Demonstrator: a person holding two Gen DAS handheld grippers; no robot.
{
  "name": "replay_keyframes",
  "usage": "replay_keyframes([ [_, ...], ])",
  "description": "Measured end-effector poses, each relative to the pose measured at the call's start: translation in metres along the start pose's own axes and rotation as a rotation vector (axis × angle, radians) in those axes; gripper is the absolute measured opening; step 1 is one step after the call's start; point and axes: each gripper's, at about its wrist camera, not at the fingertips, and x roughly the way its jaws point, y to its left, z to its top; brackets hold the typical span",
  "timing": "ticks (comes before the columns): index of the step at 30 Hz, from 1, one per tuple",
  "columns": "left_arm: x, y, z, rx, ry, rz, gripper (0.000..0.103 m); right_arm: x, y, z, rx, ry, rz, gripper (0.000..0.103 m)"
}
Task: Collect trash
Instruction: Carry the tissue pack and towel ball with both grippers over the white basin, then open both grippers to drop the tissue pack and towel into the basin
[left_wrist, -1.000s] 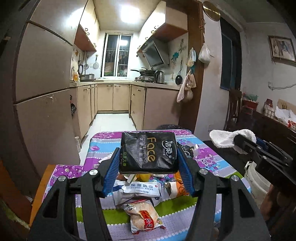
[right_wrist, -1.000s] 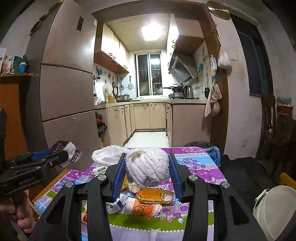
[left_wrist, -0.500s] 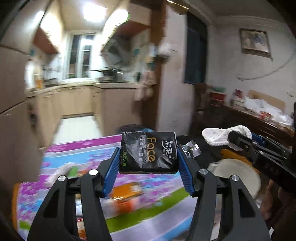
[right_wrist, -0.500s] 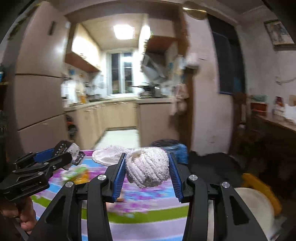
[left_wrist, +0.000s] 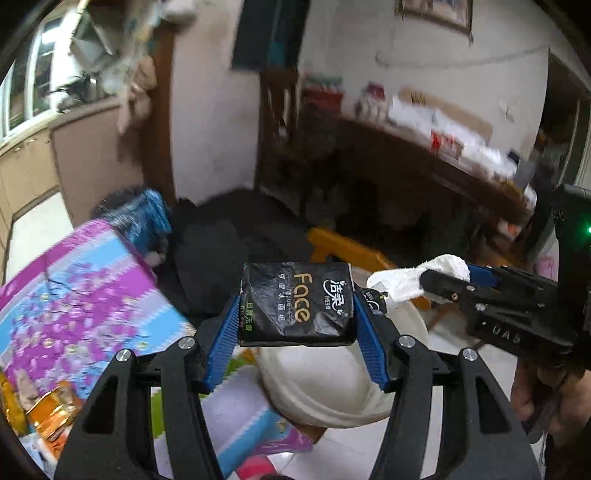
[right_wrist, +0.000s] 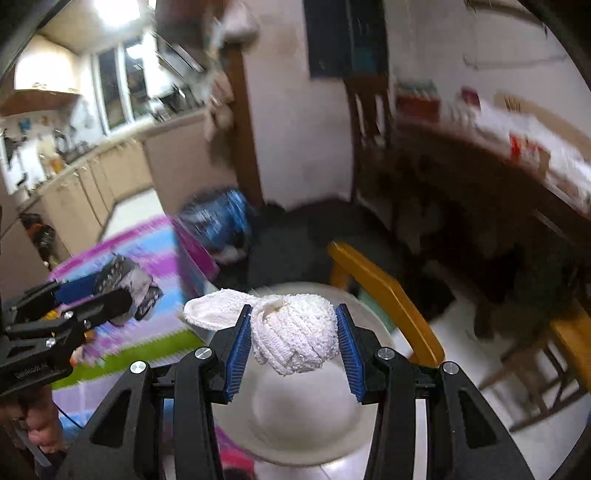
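Note:
My left gripper is shut on a black tissue pack printed "Face", its blue pads pressing both ends. My right gripper is shut on a crumpled white cloth wad. Both hang over a white round bin that stands on the floor beside the table; the same bin shows below the pack in the left wrist view. The right gripper with its white cloth appears at the right of the left view. The left gripper with the pack shows at the left of the right view.
A table with a purple, blue and green floral cloth lies to the left, with orange wrappers on it. A yellow wooden chair stands beside the bin. A dark sideboard with boxes lines the right wall. A blue bag sits past the table.
Both grippers swung right, away from the table and kitchen, and tilted down over the white bin. The pack and the cloth stayed gripped throughout.

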Motion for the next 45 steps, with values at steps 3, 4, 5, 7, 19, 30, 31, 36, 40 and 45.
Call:
replay_keyframes([
  [3, 0.032, -0.006, -0.004, 0.012, 0.071, 0.013, 0.057, 0.030, -0.025, -0.011, 0.014, 0.079, -0.011, 0.046],
  [4, 0.046, -0.009, -0.008, 0.011, 0.107, 0.010, 0.057, 0.037, -0.024, -0.017, 0.013, 0.093, -0.014, 0.046],
  [5, 0.057, -0.011, -0.012, 0.014, 0.128, 0.014, 0.057, 0.046, -0.029, -0.019, 0.011, 0.113, -0.013, 0.046],
  [7, 0.073, -0.011, -0.019, 0.017, 0.174, 0.021, 0.057, 0.054, -0.031, -0.029, 0.008, 0.132, -0.008, 0.046],
  [19, 0.093, -0.011, -0.031, 0.019, 0.219, 0.059, 0.057, 0.069, -0.022, -0.049, 0.008, 0.164, 0.000, 0.046],
  [30, 0.102, -0.014, -0.028, 0.014, 0.240, 0.067, 0.057, 0.068, -0.024, -0.046, 0.008, 0.162, -0.003, 0.046],
  [31, 0.102, -0.014, -0.027, 0.015, 0.242, 0.064, 0.057, 0.068, -0.026, -0.046, 0.009, 0.162, -0.003, 0.047],
  [36, 0.105, -0.016, -0.026, 0.025, 0.256, 0.064, 0.059, 0.068, -0.028, -0.045, 0.011, 0.155, -0.004, 0.057],
  [40, 0.109, -0.014, -0.027, 0.020, 0.275, 0.075, 0.060, 0.067, -0.031, -0.046, 0.021, 0.144, 0.000, 0.064],
  [45, 0.109, -0.014, -0.028, 0.021, 0.272, 0.085, 0.061, 0.065, -0.036, -0.048, 0.032, 0.133, -0.001, 0.064],
])
